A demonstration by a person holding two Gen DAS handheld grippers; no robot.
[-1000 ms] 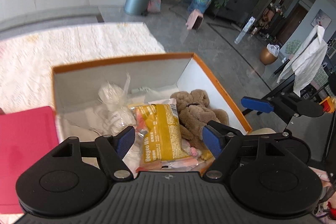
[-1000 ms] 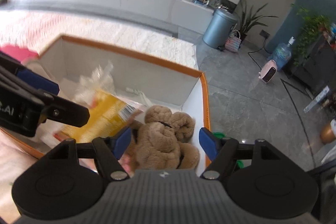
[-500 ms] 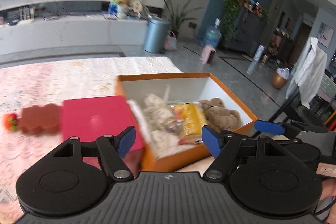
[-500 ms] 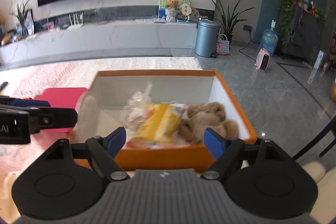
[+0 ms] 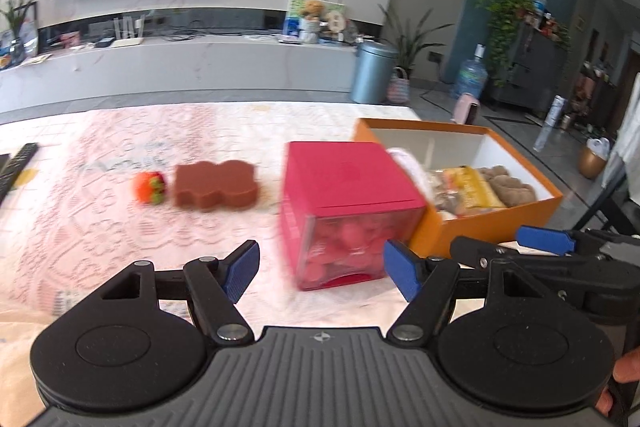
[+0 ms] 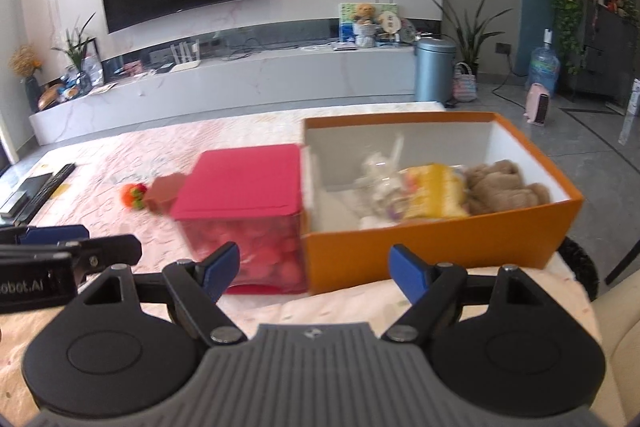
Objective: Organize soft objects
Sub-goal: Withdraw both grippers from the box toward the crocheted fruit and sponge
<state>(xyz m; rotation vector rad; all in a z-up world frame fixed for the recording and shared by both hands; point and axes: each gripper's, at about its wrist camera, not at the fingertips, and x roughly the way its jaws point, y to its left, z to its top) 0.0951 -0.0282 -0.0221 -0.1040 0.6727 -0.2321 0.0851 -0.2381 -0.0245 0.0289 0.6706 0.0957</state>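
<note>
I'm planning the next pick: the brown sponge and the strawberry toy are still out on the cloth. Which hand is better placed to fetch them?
Probably the left. The left gripper is open and empty, and the brown sponge and strawberry toy lie on its side; the right gripper faces the orange box.

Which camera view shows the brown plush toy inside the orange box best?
The right wrist view is best: the brown plush toy lies at the right end of the orange box, seen from above the front wall. In the left wrist view the toy is farther away, more at an angle and partly behind the yellow packet.
</note>
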